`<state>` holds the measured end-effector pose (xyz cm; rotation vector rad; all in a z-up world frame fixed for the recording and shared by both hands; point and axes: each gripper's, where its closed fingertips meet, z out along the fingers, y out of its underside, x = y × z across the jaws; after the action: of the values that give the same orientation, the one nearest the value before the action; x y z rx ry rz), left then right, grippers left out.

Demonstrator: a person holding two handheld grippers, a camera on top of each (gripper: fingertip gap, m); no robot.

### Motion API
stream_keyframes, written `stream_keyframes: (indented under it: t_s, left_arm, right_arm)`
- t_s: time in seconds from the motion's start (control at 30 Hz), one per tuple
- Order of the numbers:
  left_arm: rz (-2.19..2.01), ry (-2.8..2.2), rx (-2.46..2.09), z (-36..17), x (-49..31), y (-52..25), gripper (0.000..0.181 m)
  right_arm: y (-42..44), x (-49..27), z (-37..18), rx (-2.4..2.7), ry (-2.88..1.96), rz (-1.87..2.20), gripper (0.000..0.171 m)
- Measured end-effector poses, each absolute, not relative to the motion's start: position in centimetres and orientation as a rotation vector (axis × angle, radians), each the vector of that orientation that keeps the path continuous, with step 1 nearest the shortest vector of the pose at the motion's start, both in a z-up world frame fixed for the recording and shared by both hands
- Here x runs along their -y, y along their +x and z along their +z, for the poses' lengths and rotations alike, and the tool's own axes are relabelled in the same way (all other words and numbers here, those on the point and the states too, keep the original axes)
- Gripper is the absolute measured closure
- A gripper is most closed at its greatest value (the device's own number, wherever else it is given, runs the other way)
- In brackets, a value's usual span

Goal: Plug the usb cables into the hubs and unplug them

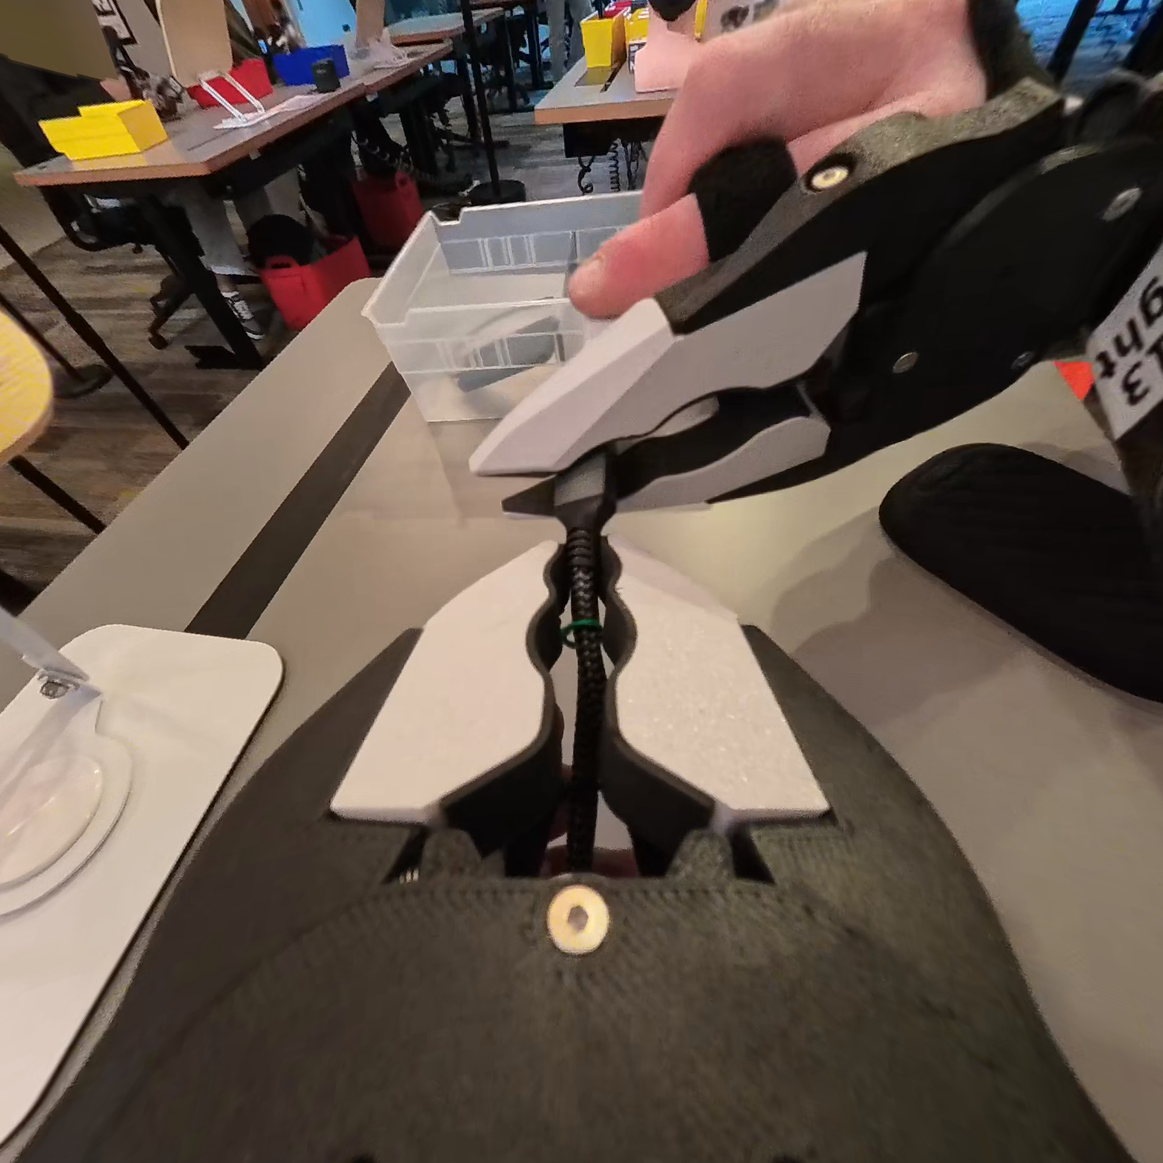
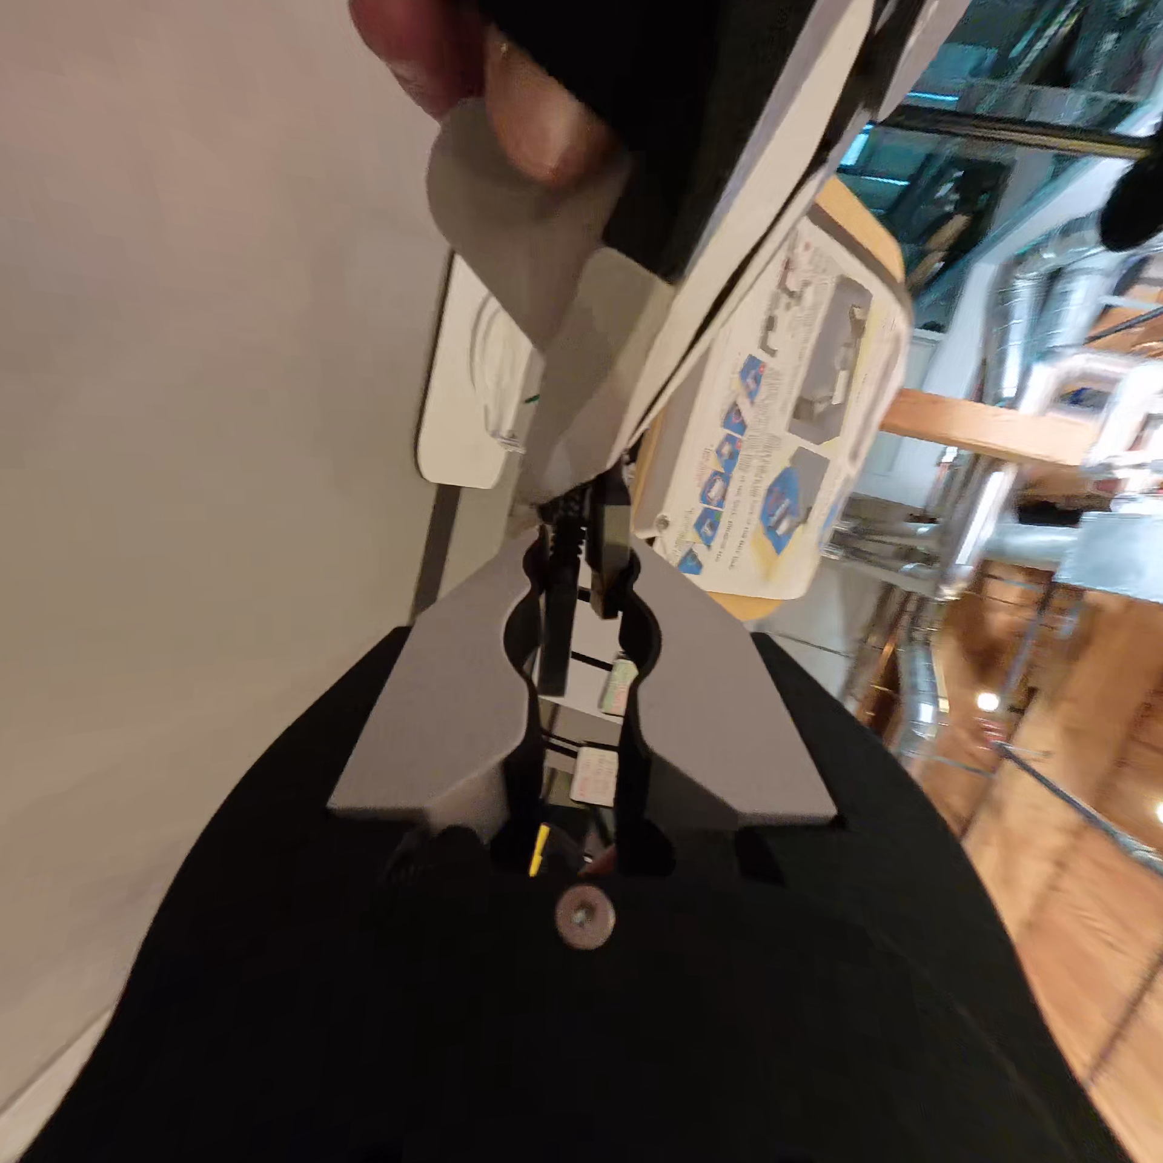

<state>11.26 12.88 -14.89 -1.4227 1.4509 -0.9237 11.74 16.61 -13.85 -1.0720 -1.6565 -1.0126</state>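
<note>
A black braided USB cable [image 1: 588, 635] with a green tie runs lengthwise between my left gripper's fingers. My left gripper [image 1: 582, 550] is shut on the cable, held above the grey table. My right gripper [image 1: 497, 488] comes in from the right, held by a hand, and is shut on the cable's plug [image 1: 576, 484] just ahead of the left fingertips. In the right wrist view my right gripper [image 2: 582, 566] clamps the black plug [image 2: 557, 629]. The left gripper [image 2: 566, 478] reaches in from above, touching the cable's ribbed end. I cannot make out a hub for certain.
A clear plastic bin [image 1: 415, 308] with dark items inside stands beyond the grippers. A white pad [image 1: 189, 724] with a clear stand lies at the left. A dark seam [image 1: 302, 503] crosses the table. A laminated sheet [image 2: 774, 440] hangs on a board. Other tables hold coloured bins.
</note>
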Motion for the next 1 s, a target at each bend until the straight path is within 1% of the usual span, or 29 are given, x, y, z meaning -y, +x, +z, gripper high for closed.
stream_keyframes:
  t_s: [0.03, 0.1, 0.23, 0.27, 0.3, 0.33, 0.37, 0.43, 0.53, 0.6, 0.67, 0.77, 0.87, 1.0]
  left_arm:
    - [-0.928, -1.417, -1.447, -14.9, -12.8, 11.4, 0.174]
    - [-0.940, -1.417, -1.422, -14.6, -12.7, 11.8, 0.173]
    - [-0.942, -1.309, -1.311, -11.1, -12.7, 11.6, 0.125]
    - [-0.950, -1.272, -1.269, -9.7, -12.7, 11.2, 0.118]
    - [-0.939, -1.242, -1.230, -8.5, -12.9, 10.8, 0.116]
    - [-0.919, -1.230, -1.198, -7.6, -13.3, 10.2, 0.118]
    - [-0.897, -1.228, -1.177, -7.0, -13.7, 9.7, 0.124]
    - [-0.859, -1.217, -1.163, -6.5, -14.3, 8.8, 0.144]
    - [-0.883, -1.229, -1.153, -6.7, -14.8, 8.4, 0.159]
    - [-0.873, -1.255, -1.151, -7.4, -15.3, 8.5, 0.162]
    - [-0.859, -1.267, -1.170, -8.1, -15.5, 8.6, 0.160]
    - [-0.824, -1.290, -1.172, -9.0, -16.1, 8.7, 0.161]
    - [-0.828, -1.304, -1.189, -9.8, -16.2, 9.0, 0.163]
    - [-0.802, -1.322, -1.228, -11.0, -16.2, 9.5, 0.162]
  right_arm:
    - [11.9, -16.5, -13.8, 1.647, -1.084, -0.998, 0.159]
    - [12.5, -16.4, -13.9, 1.619, -1.166, -0.929, 0.159]
    - [15.8, -16.4, -12.6, 1.529, -1.306, -0.884, 0.160]
    - [17.3, -16.4, -11.8, 1.492, -1.339, -0.883, 0.160]
    - [19.2, -16.4, -10.9, 1.456, -1.368, -0.895, 0.160]
    - [21.4, -16.4, -9.8, 1.415, -1.401, -0.904, 0.160]
    - [23.7, -16.2, -8.7, 1.374, -1.434, -0.904, 0.160]
    - [28.8, -15.4, -6.9, 1.346, -1.492, -0.903, 0.160]
    - [37.8, -14.2, -6.1, 1.343, -1.634, -0.966, 0.159]
    - [42.6, -13.3, -6.8, 1.374, -1.702, -0.947, 0.160]
    - [46.6, -12.2, -8.2, 1.415, -1.796, -0.929, 0.160]
    - [51.0, -11.0, -10.8, 1.480, -1.914, -0.923, 0.159]
    - [53.2, -10.0, -14.3, 1.588, -2.036, -0.899, 0.159]
    - [53.3, -9.8, -19.2, 1.729, -2.121, -0.828, 0.159]
